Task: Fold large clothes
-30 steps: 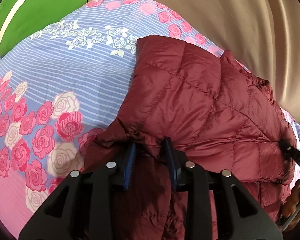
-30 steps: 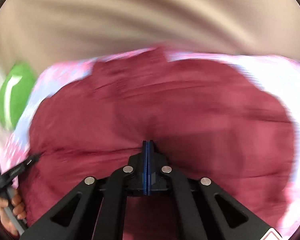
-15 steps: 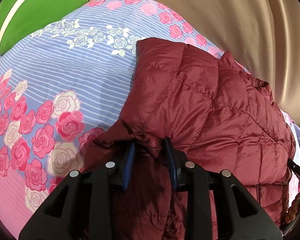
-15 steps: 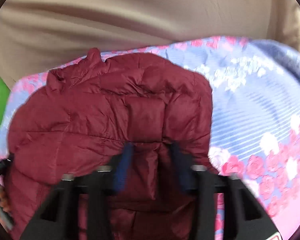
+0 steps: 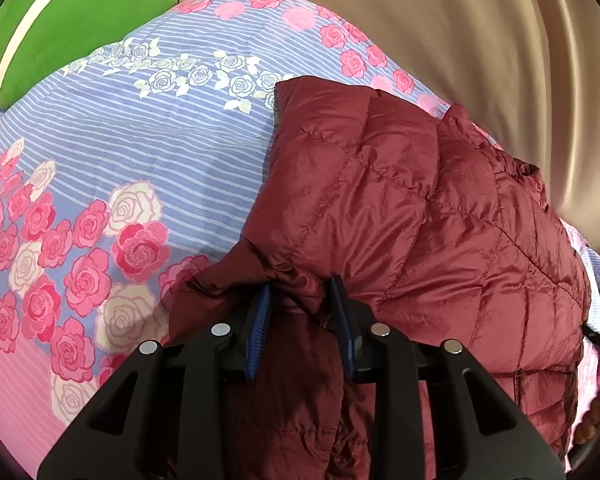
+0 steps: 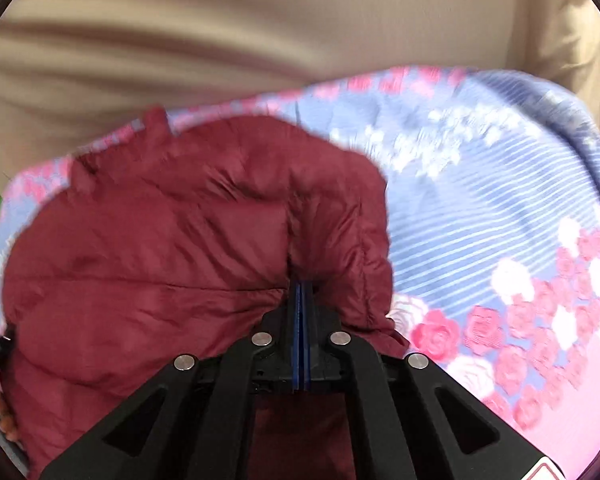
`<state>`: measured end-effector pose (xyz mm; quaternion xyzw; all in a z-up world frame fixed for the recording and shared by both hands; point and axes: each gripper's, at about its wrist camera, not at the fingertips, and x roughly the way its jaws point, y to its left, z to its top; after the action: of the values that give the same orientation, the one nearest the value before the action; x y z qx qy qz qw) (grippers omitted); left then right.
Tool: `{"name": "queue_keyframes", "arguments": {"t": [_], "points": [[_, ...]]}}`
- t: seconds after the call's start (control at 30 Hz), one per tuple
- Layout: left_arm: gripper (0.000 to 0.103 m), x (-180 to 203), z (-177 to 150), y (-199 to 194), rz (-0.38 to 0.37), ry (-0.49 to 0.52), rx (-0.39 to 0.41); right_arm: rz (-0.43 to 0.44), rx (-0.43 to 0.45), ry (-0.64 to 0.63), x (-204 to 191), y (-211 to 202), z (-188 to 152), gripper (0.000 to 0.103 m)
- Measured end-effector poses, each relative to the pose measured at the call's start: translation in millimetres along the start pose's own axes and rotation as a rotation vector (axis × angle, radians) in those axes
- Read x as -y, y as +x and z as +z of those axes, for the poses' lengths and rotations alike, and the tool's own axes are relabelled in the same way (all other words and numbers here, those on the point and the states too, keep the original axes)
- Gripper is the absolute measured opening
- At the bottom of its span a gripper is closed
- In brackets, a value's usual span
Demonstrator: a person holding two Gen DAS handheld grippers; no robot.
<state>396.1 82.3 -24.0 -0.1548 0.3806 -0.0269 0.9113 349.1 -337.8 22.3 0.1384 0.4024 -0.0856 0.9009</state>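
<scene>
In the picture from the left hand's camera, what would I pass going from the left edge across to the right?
Green cushion → rose-patterned bedsheet → maroon quilted jacket → beige curtain.

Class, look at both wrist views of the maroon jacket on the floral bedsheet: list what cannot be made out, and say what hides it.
- Left wrist view: the jacket hem, hidden behind the left gripper.
- Right wrist view: any fabric between the right gripper fingers, hidden where they meet.
- Right wrist view: bedsheet flowers, blurred.
- Both views: a hand, cut by the edge.
</scene>
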Motion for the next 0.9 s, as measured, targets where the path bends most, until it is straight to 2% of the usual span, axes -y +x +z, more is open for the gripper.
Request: {"name": "queue_keyframes", "arguments": {"t": [0.07, 0.1, 0.2, 0.23, 0.27, 0.33, 0.37, 0.5, 0.6, 0.67, 0.7, 0.73, 0.83, 0.9], "points": [[0.029, 1.6, -0.5, 0.5, 0.008, 0.008, 0.0, 0.027, 0.055, -0.012, -9.3, -25.8, -1.6, 0.01], [0.029, 2.6, -0.5, 0.8, 0.013, 0.012, 0.0, 0.063, 0.072, -0.034, -19.6, -37.6, -5.3, 0.01], [0.029, 3.6, -0.2, 1.1, 0.012, 0.011, 0.0, 0.196, 0.018, -0.148, -61.8, -44.7, -24.4, 0.01], [0.029, 3.3, -0.1, 1.0, 0.008, 0.008, 0.0, 0.212, -0.006, -0.189, -71.8, -38.2, -30.0, 0.01], [0.029, 2.9, -0.1, 0.9, 0.003, 0.004, 0.0, 0.202, -0.022, -0.229, -82.0, -32.0, -36.8, 0.009], [0.029, -0.4, -0.1, 0.5, -0.014, -0.009, 0.001, 0.126, -0.05, -0.287, -91.0, -12.5, -48.0, 0.008], [0.029, -2.0, -0.1, 0.2, -0.024, -0.017, 0.002, 0.095, -0.063, -0.281, -84.4, -3.9, -49.4, 0.0], [0.031, -3.7, -0.4, -0.1, -0.031, -0.02, 0.002, 0.035, -0.104, -0.146, -28.2, 7.9, -44.4, 0.0], [0.034, -3.4, 0.0, 0.9, -0.038, -0.016, 0.001, 0.045, -0.12, -0.063, 9.0, 3.3, -48.1, 0.0], [0.032, -6.0, 0.4, 1.1, -0.051, -0.028, 0.002, -0.025, -0.115, -0.051, 19.0, -9.3, -52.9, 0.0], [0.031, -8.5, 0.5, 1.0, -0.064, -0.039, 0.002, -0.059, -0.106, -0.044, 22.9, -18.0, -57.0, 0.007], [0.031, -10.8, 0.5, 0.6, -0.076, -0.05, 0.004, -0.059, -0.095, -0.031, 26.9, -30.9, -61.7, 0.008], [0.032, -19.1, -0.9, -2.2, -0.115, -0.087, 0.011, -0.022, -0.065, 0.008, 41.9, -77.0, -81.6, 0.015], [0.032, -25.3, -6.1, -12.2, -0.113, -0.101, 0.011, -0.026, -0.051, 0.014, 54.6, -115.0, -109.4, 0.041]]}}
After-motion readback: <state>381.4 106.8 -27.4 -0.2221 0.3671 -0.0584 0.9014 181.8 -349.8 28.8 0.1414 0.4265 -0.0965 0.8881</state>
